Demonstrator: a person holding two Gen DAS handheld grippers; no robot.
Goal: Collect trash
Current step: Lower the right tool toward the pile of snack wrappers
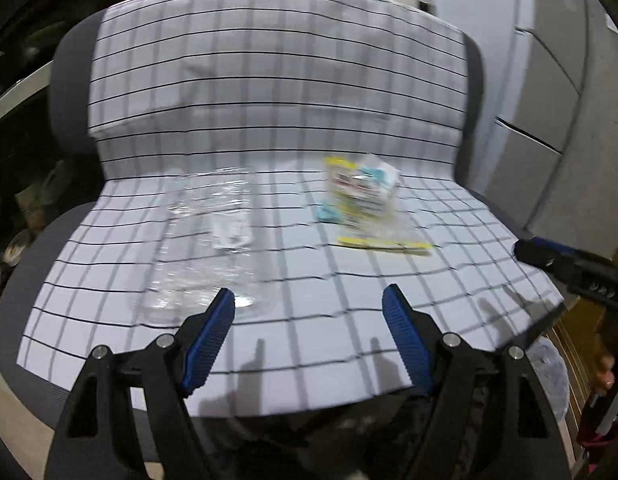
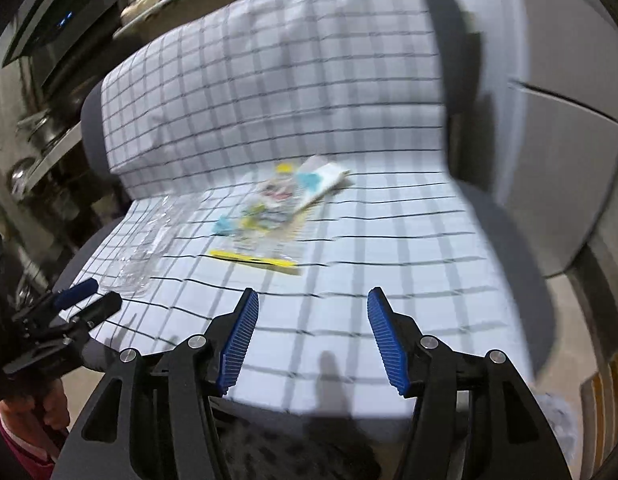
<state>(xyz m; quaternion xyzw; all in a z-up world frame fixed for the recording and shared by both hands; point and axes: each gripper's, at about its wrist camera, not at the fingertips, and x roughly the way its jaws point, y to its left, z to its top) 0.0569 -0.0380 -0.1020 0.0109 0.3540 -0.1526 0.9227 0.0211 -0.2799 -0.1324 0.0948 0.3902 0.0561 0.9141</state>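
Both tongs, left (image 1: pixel 309 304) and right (image 2: pixel 313 300), have black triangular-cutout arms, silver pivot screws and ribbed blue pads (image 1: pixel 207 344); at eight o'clock, a magenta sleeve (image 2: pixel 17 440).

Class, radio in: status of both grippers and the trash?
Left gripper open, empty. Right gripper open, empty. Clear plastic bag and printed wrapper lie apart on checked cloth. Nothing blocking.

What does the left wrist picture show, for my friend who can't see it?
Two pieces of trash lie on a chair covered with a checked cloth: a clear plastic bag on the left and a yellow and blue wrapper on the right. The left tool hangs open and empty in front of them.
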